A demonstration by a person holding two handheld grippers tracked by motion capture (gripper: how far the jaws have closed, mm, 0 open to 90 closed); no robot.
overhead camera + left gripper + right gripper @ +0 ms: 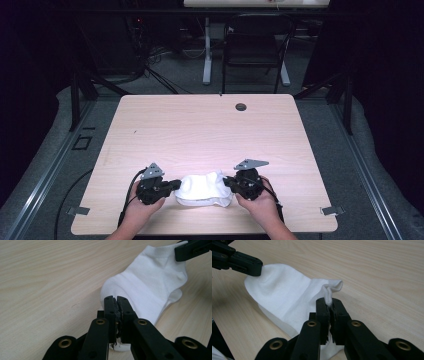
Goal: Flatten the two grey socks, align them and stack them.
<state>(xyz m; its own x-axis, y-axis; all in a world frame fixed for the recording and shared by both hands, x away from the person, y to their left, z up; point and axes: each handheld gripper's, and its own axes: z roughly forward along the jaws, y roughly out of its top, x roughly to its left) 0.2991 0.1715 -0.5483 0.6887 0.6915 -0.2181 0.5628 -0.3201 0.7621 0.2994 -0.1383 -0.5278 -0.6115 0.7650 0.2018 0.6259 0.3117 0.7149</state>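
Sock: a white sock (204, 188) lies on the surface near your edge, between your two hands; it is bunched and folded over on itself, with a second layer peeking out beneath.
Sock ends: one end points to your left tool, the other end to your right tool, where the fabric is gathered into a small upright fold.
Left tool: your left tool (116, 305) has its jaws pressed together, pinching the sock's rounded end; a bit of white shows between the pads.
Right tool: your right tool (329, 306) is also pressed together, pinching the gathered edge of the sock, which sticks up above the jaw tips.
Hands: your hands hold the tools low over the surface, facing each other.
Surface: the light wood surface (200, 130) has a small dark hole (241, 107) near its far edge.
Beyond: a dark chair (252, 47) stands on the floor past the surface.
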